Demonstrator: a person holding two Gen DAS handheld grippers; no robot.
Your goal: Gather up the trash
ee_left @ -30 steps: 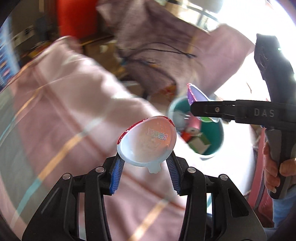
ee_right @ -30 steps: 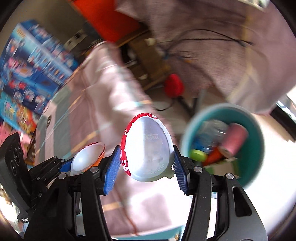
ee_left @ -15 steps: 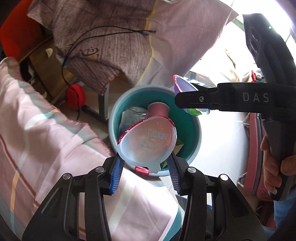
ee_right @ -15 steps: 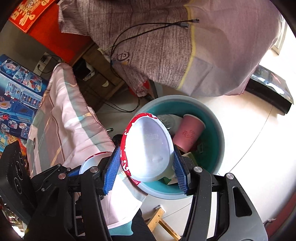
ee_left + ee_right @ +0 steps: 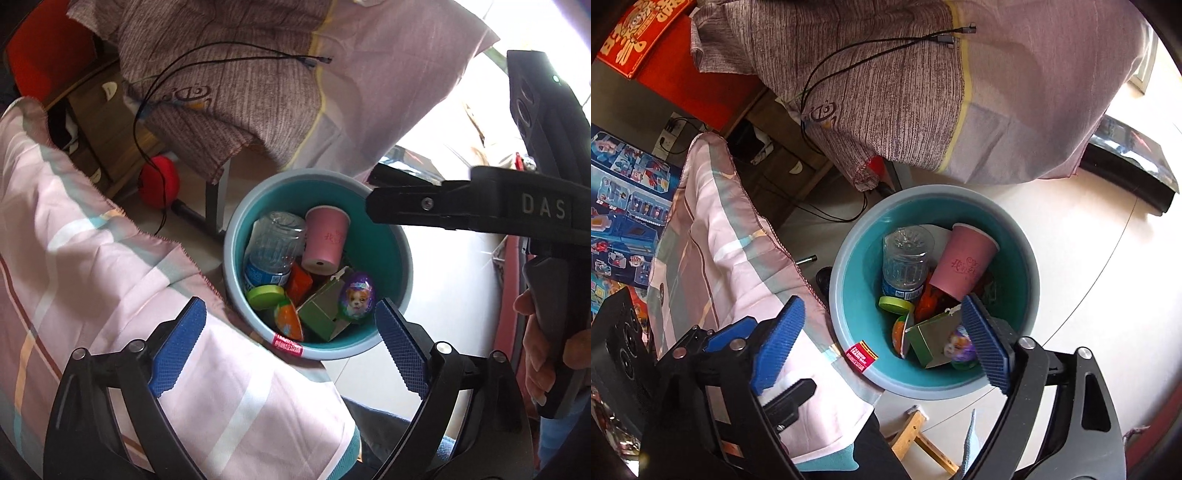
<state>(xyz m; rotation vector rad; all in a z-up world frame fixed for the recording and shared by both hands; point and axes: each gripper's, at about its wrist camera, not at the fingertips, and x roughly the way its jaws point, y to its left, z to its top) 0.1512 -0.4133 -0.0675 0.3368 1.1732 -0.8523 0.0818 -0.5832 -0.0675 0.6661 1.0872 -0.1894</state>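
A teal bin [image 5: 400, 258] stands on the floor below both grippers; it also shows in the right wrist view [image 5: 1032, 273]. Inside lie a pink paper cup [image 5: 325, 236], a clear plastic bottle [image 5: 273, 243], a green lid [image 5: 265, 296], a green carton [image 5: 321, 315], a purple egg shell with a puppy picture [image 5: 356, 295] and an orange egg shell [image 5: 288, 320]. My left gripper [image 5: 290, 347] is open and empty above the bin's near rim. My right gripper [image 5: 882, 343] is open and empty over the bin; its body crosses the left wrist view [image 5: 461, 214].
A pink checked sheet [image 5: 92, 258] covers the bed edge left of the bin. A purple-grey blanket [image 5: 905, 81] with black cables hangs behind it. A wooden stool [image 5: 916, 432] is near the bin. A red round object [image 5: 159, 181] lies on the floor.
Both grippers opened and let go of the egg-shaped shells they held; the shells now lie in the bin. Both grippers have moved closer over the bin.
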